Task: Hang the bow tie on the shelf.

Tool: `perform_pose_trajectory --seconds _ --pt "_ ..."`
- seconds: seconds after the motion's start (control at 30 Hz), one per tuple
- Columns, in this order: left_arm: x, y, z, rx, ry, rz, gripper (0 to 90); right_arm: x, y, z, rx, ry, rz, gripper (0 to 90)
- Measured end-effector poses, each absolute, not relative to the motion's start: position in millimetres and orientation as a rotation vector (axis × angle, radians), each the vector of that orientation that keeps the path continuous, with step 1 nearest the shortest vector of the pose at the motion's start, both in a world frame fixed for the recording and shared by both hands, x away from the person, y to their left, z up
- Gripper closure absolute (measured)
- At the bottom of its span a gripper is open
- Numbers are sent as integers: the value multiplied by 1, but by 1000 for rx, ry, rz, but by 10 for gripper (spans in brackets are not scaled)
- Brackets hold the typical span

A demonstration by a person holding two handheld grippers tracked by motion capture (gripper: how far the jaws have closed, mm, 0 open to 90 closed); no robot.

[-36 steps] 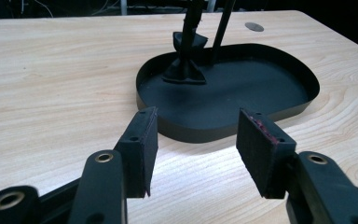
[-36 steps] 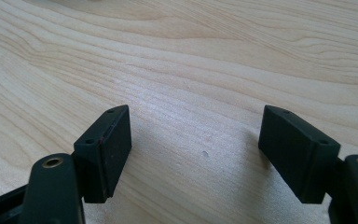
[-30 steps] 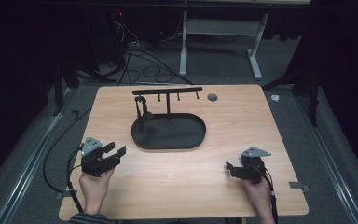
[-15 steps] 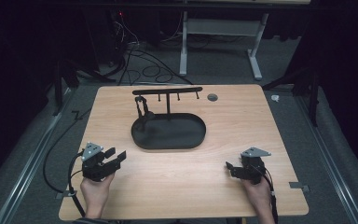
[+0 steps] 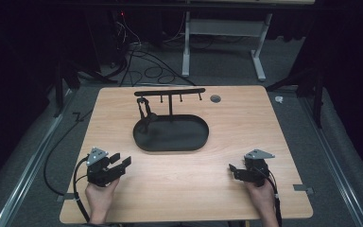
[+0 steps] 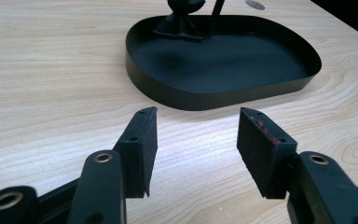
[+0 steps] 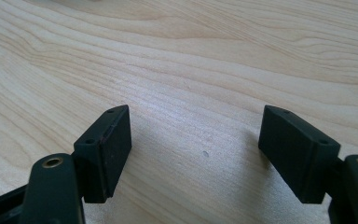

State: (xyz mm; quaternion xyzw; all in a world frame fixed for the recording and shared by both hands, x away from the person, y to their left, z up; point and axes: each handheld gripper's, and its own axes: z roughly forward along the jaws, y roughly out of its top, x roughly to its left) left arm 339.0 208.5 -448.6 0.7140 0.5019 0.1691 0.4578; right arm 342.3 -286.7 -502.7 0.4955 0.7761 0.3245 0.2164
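Both hand-held grippers, left (image 5: 121, 161) and right (image 5: 235, 170), rest spread wide on the pale wooden table (image 5: 246, 123) in a dark room.

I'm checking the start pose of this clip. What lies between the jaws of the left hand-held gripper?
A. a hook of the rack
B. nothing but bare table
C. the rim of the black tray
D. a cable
B: in the left gripper view the left hand-held gripper stands open over bare wood of the table, short of the black tray.

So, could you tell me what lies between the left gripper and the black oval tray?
Nothing: in the left gripper view, only bare wood of the table separates the open left gripper from the black oval tray.
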Motion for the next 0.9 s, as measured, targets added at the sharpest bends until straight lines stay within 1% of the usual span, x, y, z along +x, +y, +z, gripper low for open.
perform_pose_trajectory --seconds 0.9 --pt "341 191 -473 1816 1250 364 479 342 -287 -503 1371 2151 899 267"
